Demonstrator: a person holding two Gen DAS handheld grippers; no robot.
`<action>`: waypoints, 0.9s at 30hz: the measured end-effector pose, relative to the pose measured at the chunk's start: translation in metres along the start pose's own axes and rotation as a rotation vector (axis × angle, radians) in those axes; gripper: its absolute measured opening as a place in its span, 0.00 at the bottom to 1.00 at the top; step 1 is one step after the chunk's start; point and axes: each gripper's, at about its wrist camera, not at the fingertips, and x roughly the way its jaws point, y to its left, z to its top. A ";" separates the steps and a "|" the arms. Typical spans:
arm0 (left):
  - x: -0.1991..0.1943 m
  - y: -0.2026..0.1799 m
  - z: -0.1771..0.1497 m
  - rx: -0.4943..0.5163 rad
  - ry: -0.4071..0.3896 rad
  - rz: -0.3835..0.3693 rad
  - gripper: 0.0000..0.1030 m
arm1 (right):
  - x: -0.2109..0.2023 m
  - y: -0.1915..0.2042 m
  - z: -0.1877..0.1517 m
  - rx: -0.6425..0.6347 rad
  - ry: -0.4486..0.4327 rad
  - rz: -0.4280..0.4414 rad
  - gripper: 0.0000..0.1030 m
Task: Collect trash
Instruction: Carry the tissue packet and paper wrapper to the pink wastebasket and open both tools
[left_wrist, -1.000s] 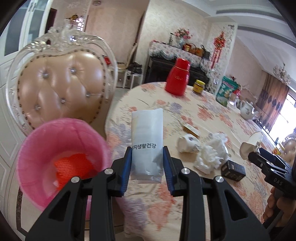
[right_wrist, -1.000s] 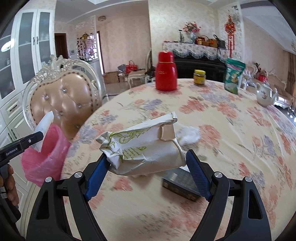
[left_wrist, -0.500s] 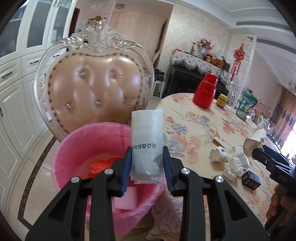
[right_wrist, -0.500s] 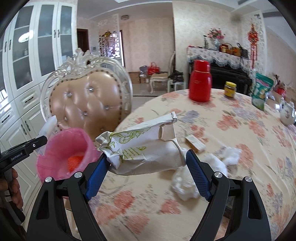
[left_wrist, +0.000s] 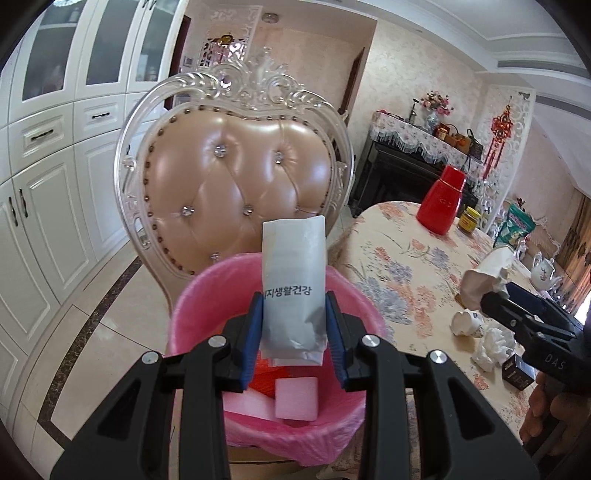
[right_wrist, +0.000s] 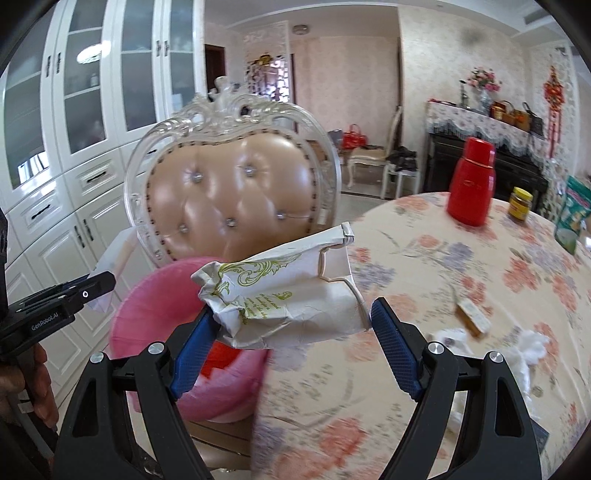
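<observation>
Floral cloth covers the round desk (right_wrist: 424, 295) on the right, and a padded chair (left_wrist: 236, 184) stands behind the pink-lined bin (left_wrist: 192, 314) at the desk's near left edge. I have my left tool (left_wrist: 293, 317) pinching a flat silver sachet (left_wrist: 293, 280) upright, directly above the bin's mouth, so I judge that piece is ready to drop. My right tool (right_wrist: 291, 325) clamps a crumpled white paper bag (right_wrist: 288, 291), over the desk's edge just right of the bin, not yet above it. Inside the bin I see pink foam pieces (left_wrist: 295, 398) and something orange (too hidden to name), so some rubbish is already in. Left on the desk: a crushed cup (left_wrist: 467, 323), wadded tissues (left_wrist: 493, 343), a small dark box (left_wrist: 517, 371) and a flat packet (right_wrist: 474, 317). By my reckoning the job sits around midway
</observation>
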 end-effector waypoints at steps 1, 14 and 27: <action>-0.001 0.005 0.000 -0.005 -0.001 0.005 0.31 | 0.004 0.006 0.002 -0.008 0.002 0.009 0.76; -0.010 0.033 0.001 -0.040 -0.009 0.031 0.31 | 0.038 0.059 0.012 -0.078 0.033 0.079 0.76; -0.008 0.040 0.002 -0.055 -0.008 0.012 0.37 | 0.060 0.078 0.017 -0.100 0.060 0.104 0.81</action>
